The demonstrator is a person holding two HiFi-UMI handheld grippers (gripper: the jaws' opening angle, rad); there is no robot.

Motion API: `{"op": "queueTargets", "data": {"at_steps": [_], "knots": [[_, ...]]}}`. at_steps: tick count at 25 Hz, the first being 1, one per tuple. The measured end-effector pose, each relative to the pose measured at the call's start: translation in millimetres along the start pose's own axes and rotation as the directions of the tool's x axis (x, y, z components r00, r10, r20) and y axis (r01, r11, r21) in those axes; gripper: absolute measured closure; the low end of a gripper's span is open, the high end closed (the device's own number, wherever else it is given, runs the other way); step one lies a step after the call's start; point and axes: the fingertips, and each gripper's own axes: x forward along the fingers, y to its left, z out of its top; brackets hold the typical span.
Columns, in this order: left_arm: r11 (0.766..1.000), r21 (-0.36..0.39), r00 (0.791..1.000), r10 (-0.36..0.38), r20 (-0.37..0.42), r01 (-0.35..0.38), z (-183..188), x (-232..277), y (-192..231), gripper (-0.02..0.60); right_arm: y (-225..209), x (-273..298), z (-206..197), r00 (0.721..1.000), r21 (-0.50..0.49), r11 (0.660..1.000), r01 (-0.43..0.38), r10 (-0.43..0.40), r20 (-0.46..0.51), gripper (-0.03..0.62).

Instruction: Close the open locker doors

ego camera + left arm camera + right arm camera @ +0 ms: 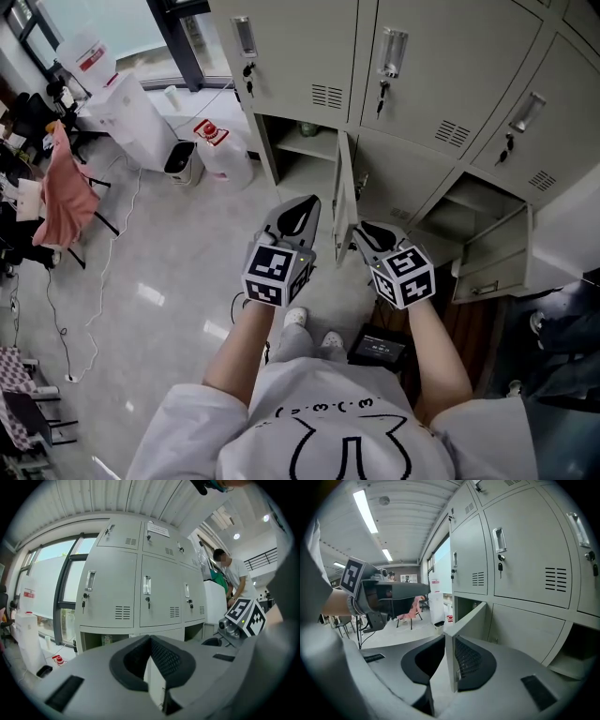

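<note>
The grey locker bank [431,75] has a lower door [343,187] swung out edge-on toward me. Its free edge [451,663] stands between the jaws of my right gripper [449,637], close to the right pad, with a gap to the left pad, so this gripper is open. My left gripper [309,202] hangs just left of that door, tips together, shut and empty; in its own view the tips [150,638] meet before the open compartment [101,639]. A second lower door [497,246] stands open at the right.
A black device [380,347] lies on the floor by my feet. A white machine [122,108], a large water bottle [225,150] and a chair with red cloth [66,187] stand left. A cable [103,272] runs over the floor. A person [234,573] stands beside the lockers.
</note>
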Motion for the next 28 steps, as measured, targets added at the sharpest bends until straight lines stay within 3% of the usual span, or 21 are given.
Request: {"op": "queueTargets", "data": {"at_steps": [8, 16, 28], "knots": [[0.999, -0.012, 0.999, -0.039, -0.036, 0.039, -15.0, 7.8, 8.8, 0.563, 5.9, 14.4, 3.5, 1.000, -0.020, 1.000, -0.002, 0.002, -0.014, 0.538], [0.998, -0.012, 0.998, -0.063, -0.017, 0.062, -8.2, 6.5, 32.3, 0.563, 22.1, 31.8, 10.6, 1.000, -0.032, 0.999, -0.006, 0.005, -0.031, 0.513], [0.999, -0.022, 0.999, -0.035, -0.016, 0.035, -8.7, -2.7, 87.2, 0.563, 56.1, 81.6, 30.8, 0.997, -0.068, 0.997, -0.047, 0.043, -0.063, 0.503]]}}
